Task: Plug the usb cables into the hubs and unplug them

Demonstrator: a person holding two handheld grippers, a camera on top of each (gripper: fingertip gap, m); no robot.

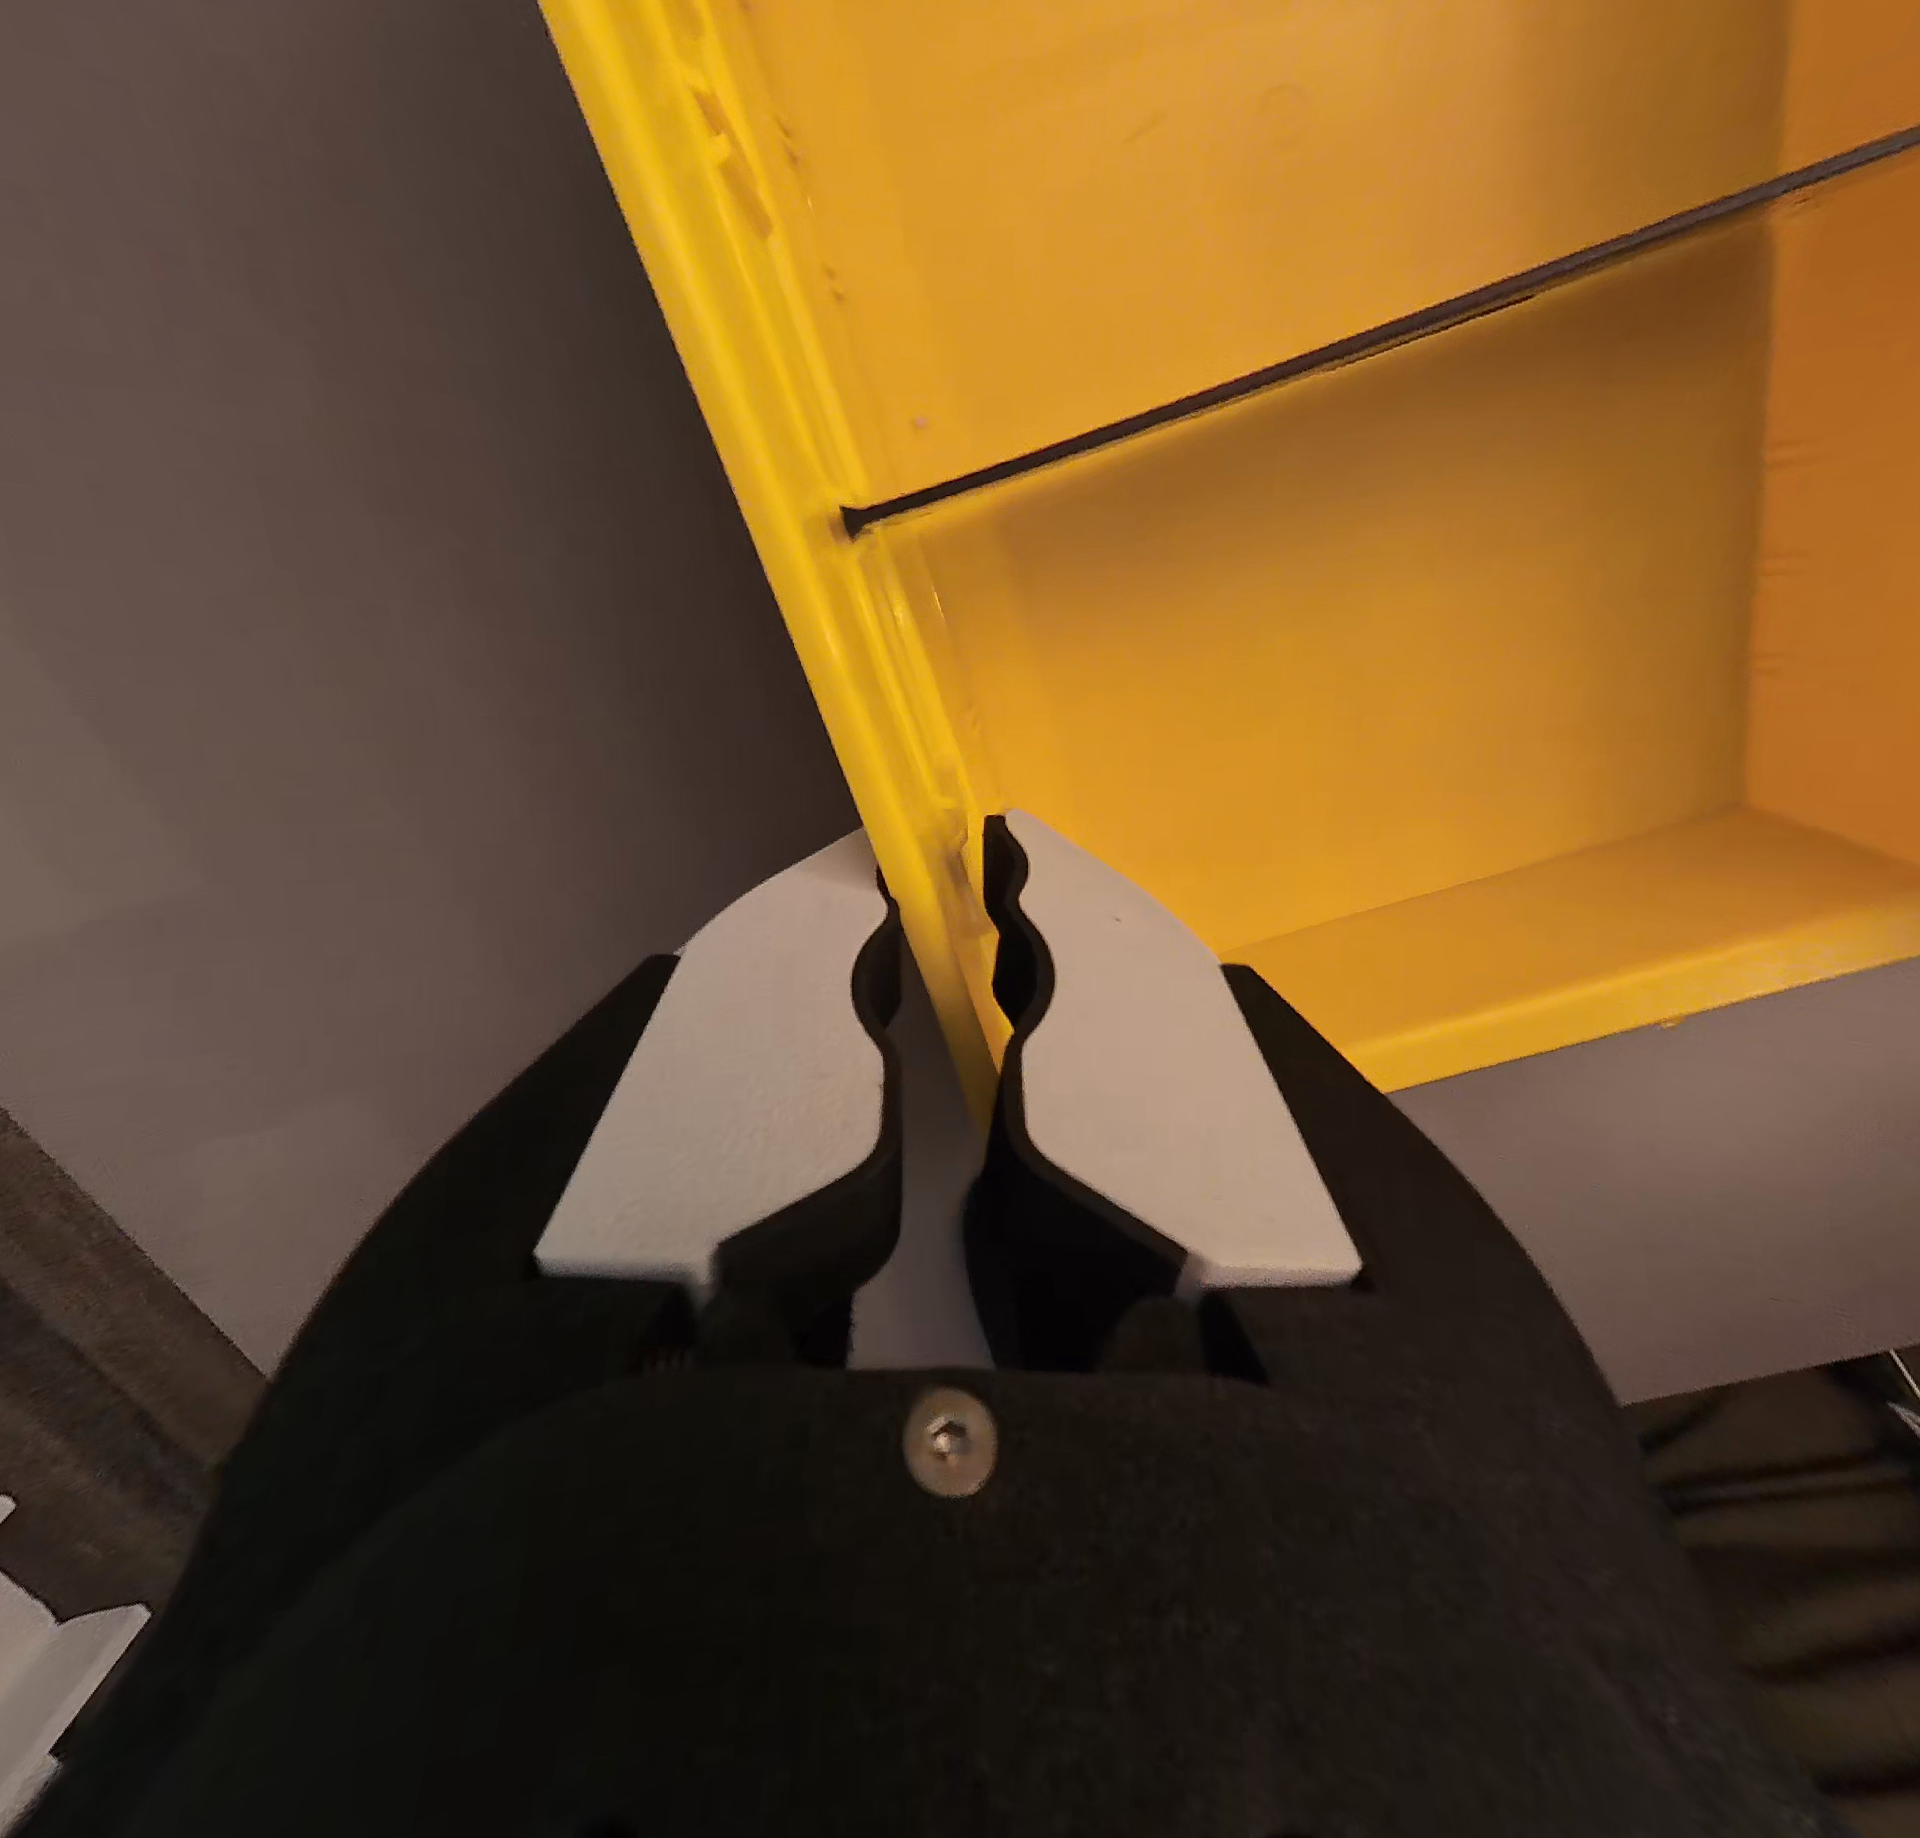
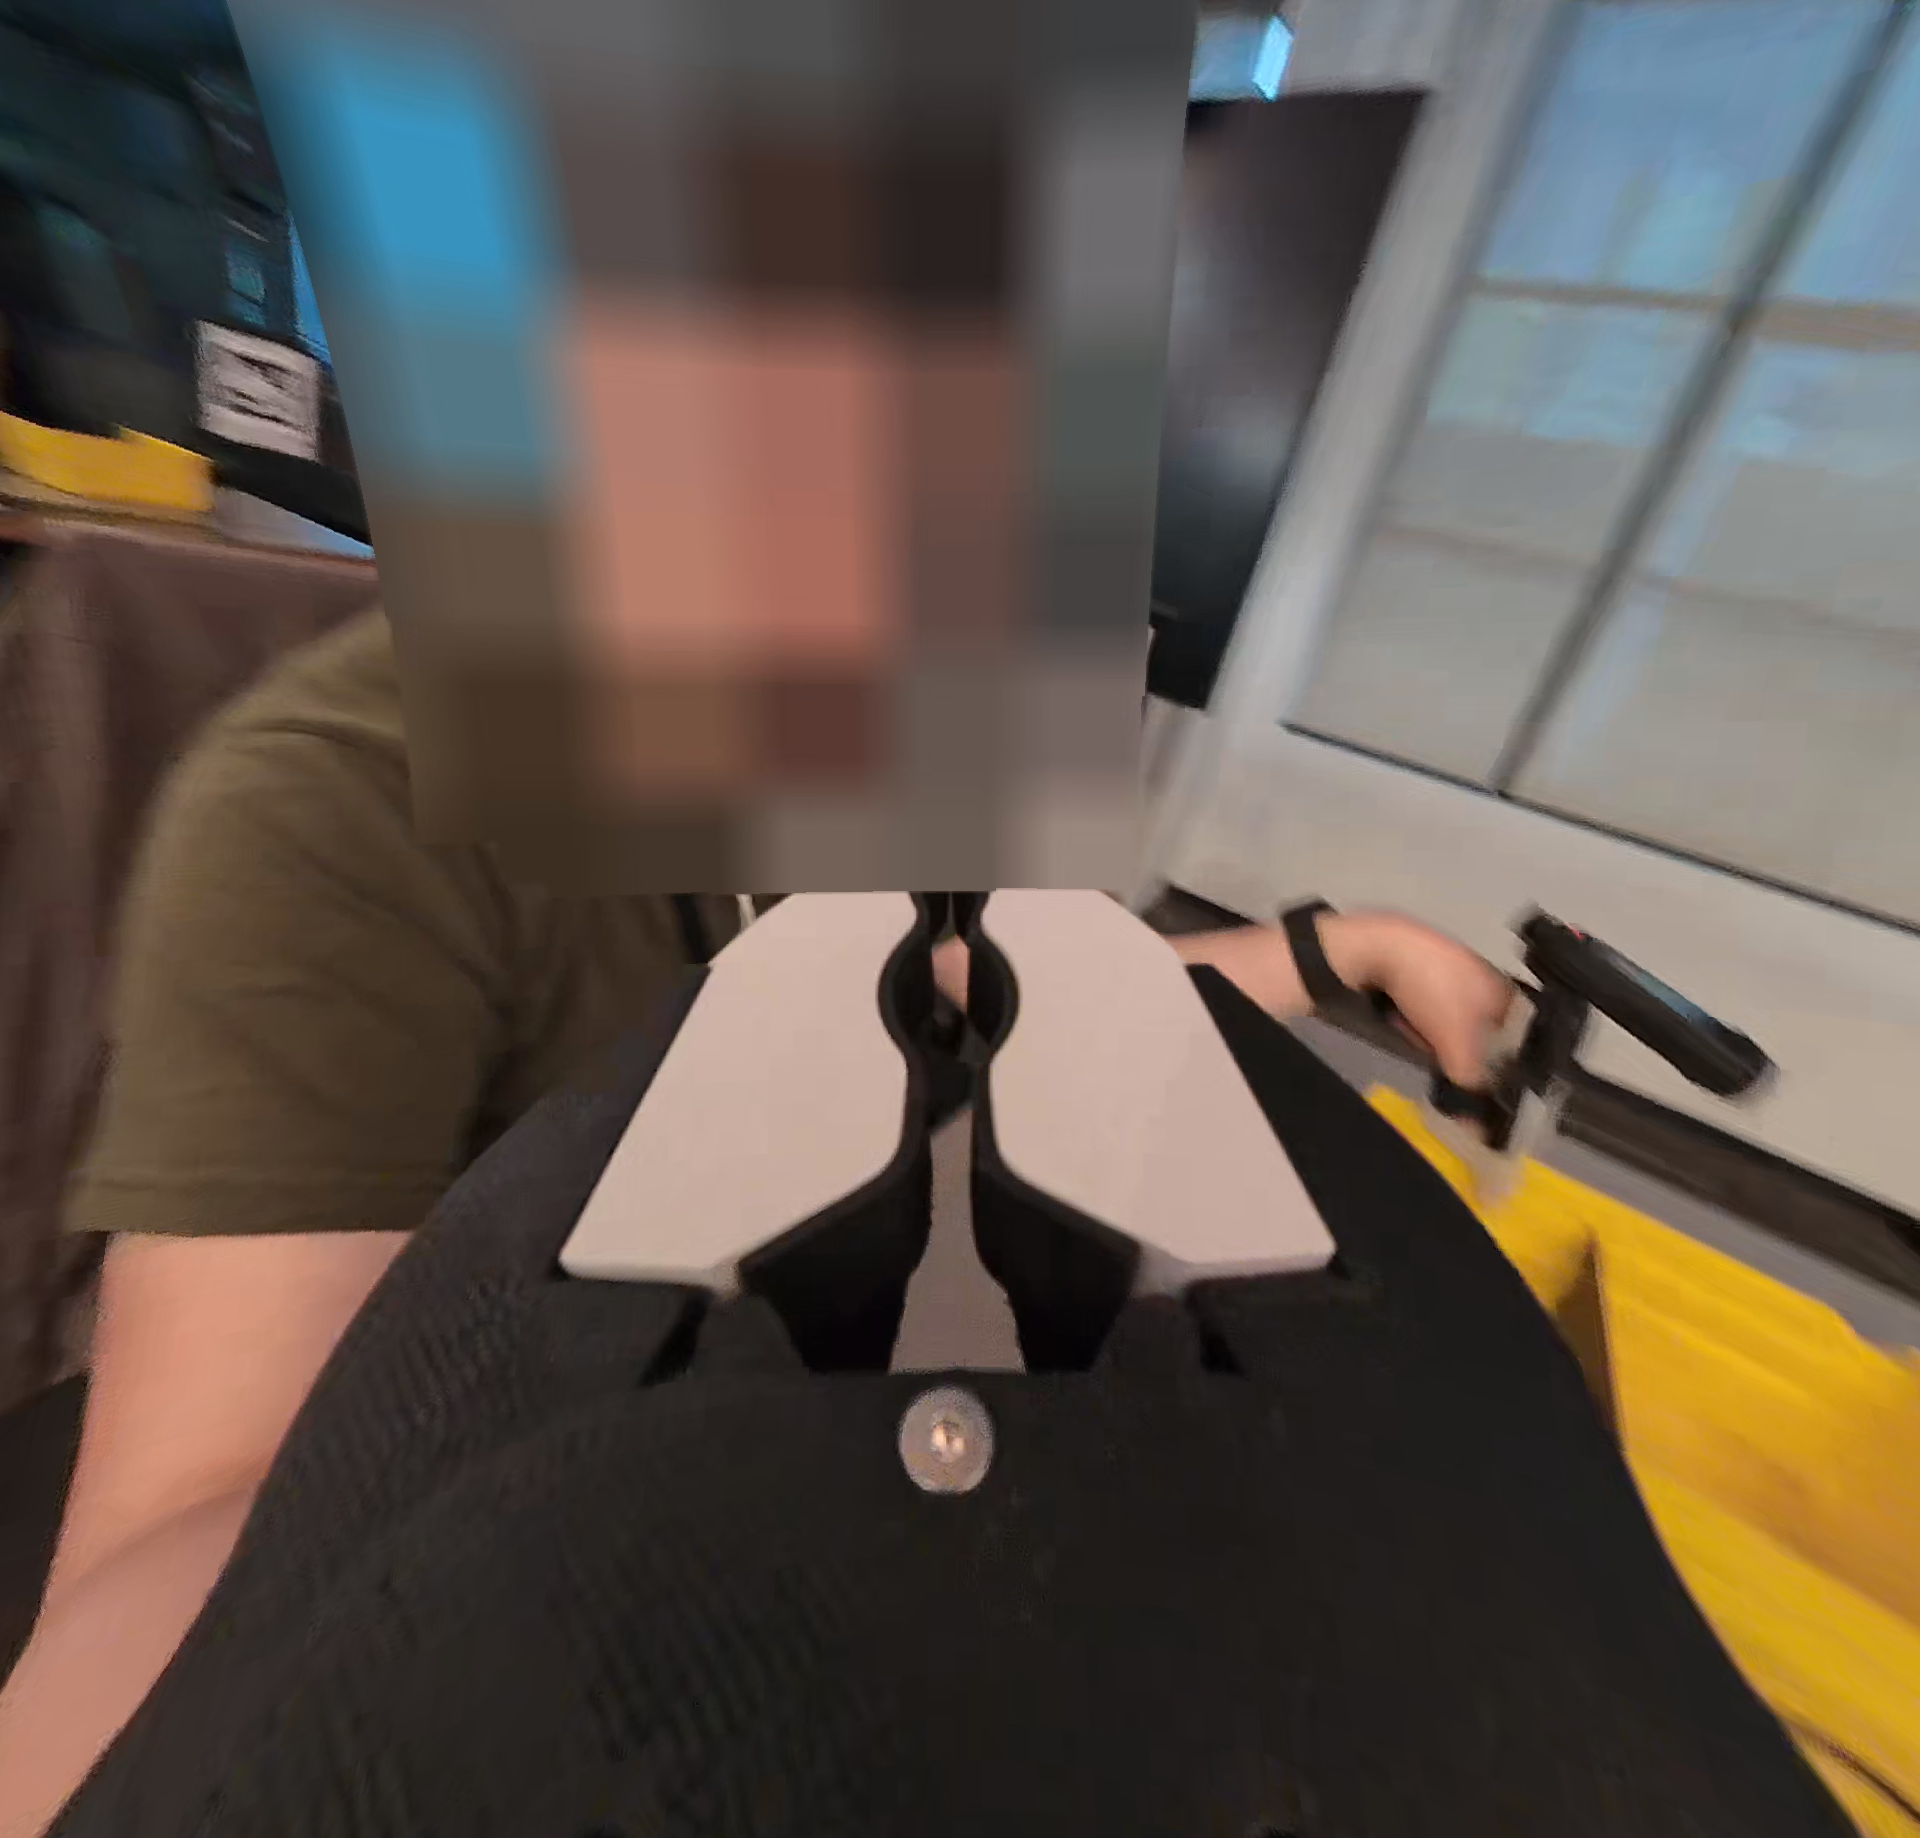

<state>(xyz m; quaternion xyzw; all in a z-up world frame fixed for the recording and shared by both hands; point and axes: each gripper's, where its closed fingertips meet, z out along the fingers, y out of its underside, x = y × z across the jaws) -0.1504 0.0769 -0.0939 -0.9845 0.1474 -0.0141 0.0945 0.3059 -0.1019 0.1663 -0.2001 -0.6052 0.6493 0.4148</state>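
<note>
No USB cable or hub shows in either view. In the left wrist view my left gripper (image 1: 940,853) has its jaws almost together with nothing between them. It points at the left edge of a yellow shelf unit (image 1: 1351,645). In the right wrist view my right gripper (image 2: 954,915) has its jaws nearly touching and empty. It points back at a person in an olive shirt (image 2: 312,957). That person's hand (image 2: 1423,988) holds the other black handle device (image 2: 1621,1009) at the right. The right view is motion-blurred.
A grey wall (image 1: 364,541) lies left of the yellow shelf unit, which has a thin dark divider (image 1: 1351,365). A yellow surface (image 2: 1714,1373) shows at the right of the right wrist view. A large window (image 2: 1662,438) and a dark panel (image 2: 1278,386) stand behind the person. Tip to tip, the grippers are about 55 cm apart.
</note>
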